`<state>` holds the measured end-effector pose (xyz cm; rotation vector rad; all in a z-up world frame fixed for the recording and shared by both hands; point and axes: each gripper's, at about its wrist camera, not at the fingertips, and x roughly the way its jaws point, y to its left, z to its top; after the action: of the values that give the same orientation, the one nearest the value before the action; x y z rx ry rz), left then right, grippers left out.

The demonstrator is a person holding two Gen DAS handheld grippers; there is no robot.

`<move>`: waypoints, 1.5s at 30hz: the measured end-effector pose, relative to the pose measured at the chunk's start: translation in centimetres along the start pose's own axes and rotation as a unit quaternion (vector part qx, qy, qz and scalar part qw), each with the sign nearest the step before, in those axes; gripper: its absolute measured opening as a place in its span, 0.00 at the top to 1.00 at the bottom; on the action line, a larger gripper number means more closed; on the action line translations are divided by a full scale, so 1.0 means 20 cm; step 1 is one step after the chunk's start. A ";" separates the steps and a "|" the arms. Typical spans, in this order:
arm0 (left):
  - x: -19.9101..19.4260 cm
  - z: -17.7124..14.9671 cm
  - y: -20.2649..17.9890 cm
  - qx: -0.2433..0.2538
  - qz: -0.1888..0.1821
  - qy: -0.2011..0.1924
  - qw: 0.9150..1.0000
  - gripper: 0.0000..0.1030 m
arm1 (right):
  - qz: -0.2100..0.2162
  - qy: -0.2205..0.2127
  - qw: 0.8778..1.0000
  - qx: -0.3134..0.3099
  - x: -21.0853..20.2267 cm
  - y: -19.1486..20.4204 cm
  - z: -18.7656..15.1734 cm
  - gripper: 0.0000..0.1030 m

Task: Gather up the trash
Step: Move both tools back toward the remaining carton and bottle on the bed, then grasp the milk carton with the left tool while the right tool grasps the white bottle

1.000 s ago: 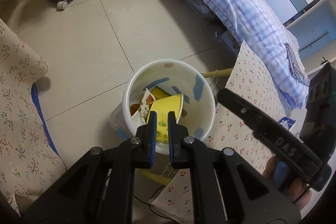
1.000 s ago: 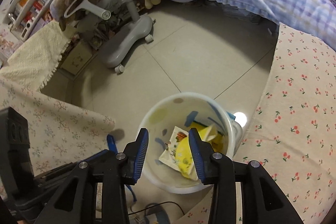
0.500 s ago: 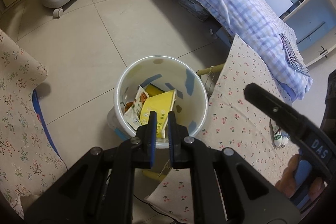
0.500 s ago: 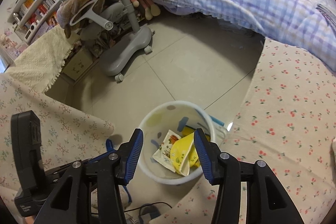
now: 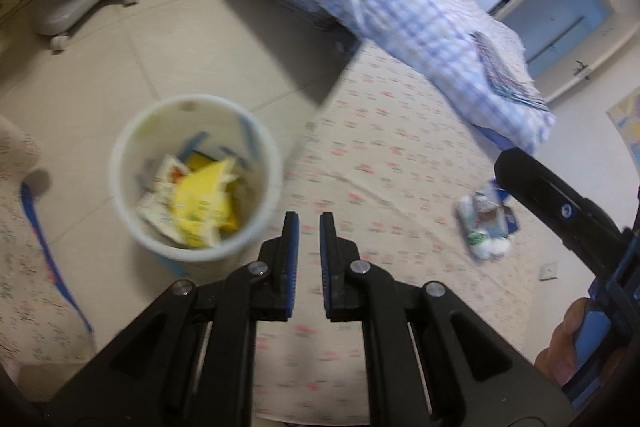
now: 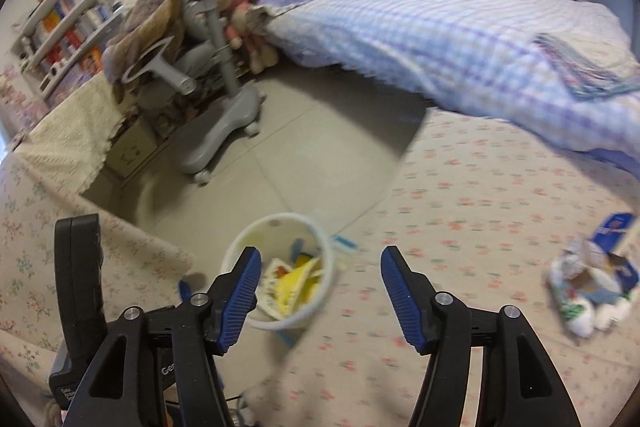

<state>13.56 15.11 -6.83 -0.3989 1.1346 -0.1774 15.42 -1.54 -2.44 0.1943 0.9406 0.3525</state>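
**Two grippers, both empty, above a part-filled bin**

One white bin [image 5: 192, 179] stands on the tiled floor [image 5: 168, 39] at the edge of the cherry-print cloth [image 5: 400, 163], with a yellow wrapper [image 5: 204, 199] and other packets lying inside it. More trash, a crumpled wrapper pile [image 5: 484, 223], lies on that cloth well to the right of the bin, beside a blue carton [image 6: 616, 227].

The left gripper [image 5: 308, 251] has its jaws drawn almost together, a narrow gap between the blue pads, nothing in it. The right gripper [image 6: 320, 291] stands wide apart and holds nothing; its jaws have just been opening.

A second ago both grippers hung directly over the bin, which filled the middle of each view. Now the bin sits smaller and off to the left, and the wrapper pile has come into sight. A checked quilt [image 6: 440, 39] and a grey chair [image 6: 224, 115] lie beyond.
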 end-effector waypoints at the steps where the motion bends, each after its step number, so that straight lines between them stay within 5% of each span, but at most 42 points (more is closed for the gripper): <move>1: 0.01 -0.01 -0.05 0.005 -0.009 0.002 1.000 0.90 | -0.013 -0.005 1.000 0.006 -0.05 -0.05 0.00 0.36; 10: 0.15 -0.11 -0.44 0.032 -0.054 0.023 0.998 0.79 | -0.090 -0.061 0.991 0.075 -0.43 -0.59 0.02 0.25; 18: 0.40 -0.17 -0.75 0.027 -0.097 0.070 0.992 0.78 | -0.144 -0.074 0.967 0.195 -0.66 -1.15 -0.07 0.25; 20: 0.45 -0.18 -0.84 0.037 -0.104 0.073 0.991 0.69 | -0.154 -0.071 0.960 0.222 -0.69 -1.26 -0.10 0.25; 22: 0.48 -0.19 -0.91 0.035 -0.113 0.072 0.990 0.57 | -0.155 -0.069 0.953 0.249 -0.72 -1.35 -0.14 0.25; 29: 0.68 -0.20 -1.11 0.021 -0.126 0.094 0.987 0.57 | -0.127 -0.054 0.939 0.315 -0.73 -1.55 -0.21 0.25; 45: 0.93 -0.11 -1.12 -0.052 -0.137 0.095 0.985 0.57 | -0.085 -0.020 0.908 0.409 -0.63 -1.87 -0.37 0.25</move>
<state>20.67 -12.22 -14.43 -0.6409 1.2778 -0.4053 10.50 -40.90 -9.07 0.8776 1.0122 -0.2314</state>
